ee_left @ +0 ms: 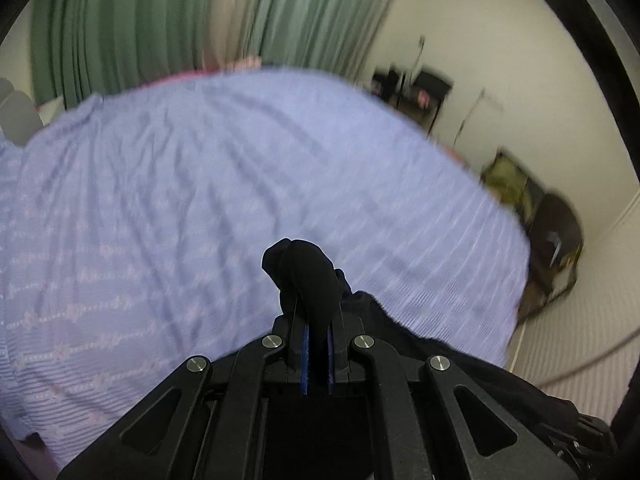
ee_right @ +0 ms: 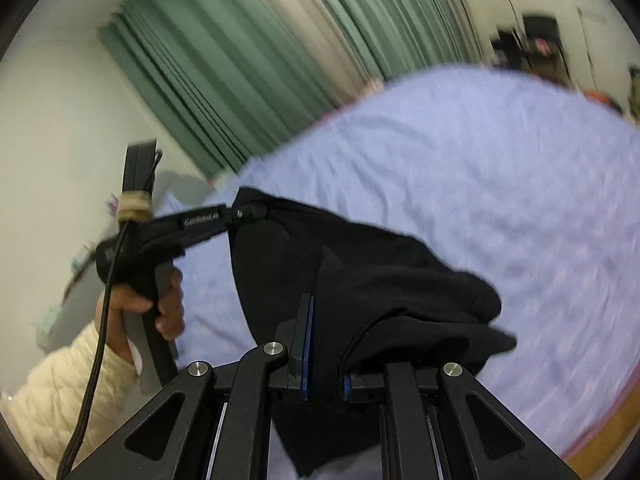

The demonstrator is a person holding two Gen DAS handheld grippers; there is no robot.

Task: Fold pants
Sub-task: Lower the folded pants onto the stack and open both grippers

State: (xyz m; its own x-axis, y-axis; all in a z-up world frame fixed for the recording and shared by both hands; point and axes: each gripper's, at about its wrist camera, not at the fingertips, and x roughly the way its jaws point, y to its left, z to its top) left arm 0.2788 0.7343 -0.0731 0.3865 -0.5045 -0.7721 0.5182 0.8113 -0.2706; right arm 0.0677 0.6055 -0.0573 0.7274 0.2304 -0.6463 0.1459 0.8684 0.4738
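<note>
The black pants (ee_right: pixel 360 272) hang in the air over a bed with a lilac sheet (ee_right: pixel 500 168). My right gripper (ee_right: pixel 324 344) is shut on a thick fold of the pants. In the right wrist view my left gripper (ee_right: pixel 256 212) sits at the upper left, pinching another edge of the same cloth, held by a hand in a cream sleeve. In the left wrist view the left gripper (ee_left: pixel 316 312) is shut on a bunched black fold of the pants (ee_left: pixel 304 268), and more black cloth (ee_left: pixel 460 360) trails to the right below it. Both views are blurred.
The lilac sheet (ee_left: pixel 200 200) fills most of the left wrist view. Green curtains (ee_right: pixel 240 60) hang behind the bed. A dark chair (ee_left: pixel 556 240) and other furniture stand by the cream wall at the right. A black cable (ee_right: pixel 100 340) runs down from the left gripper.
</note>
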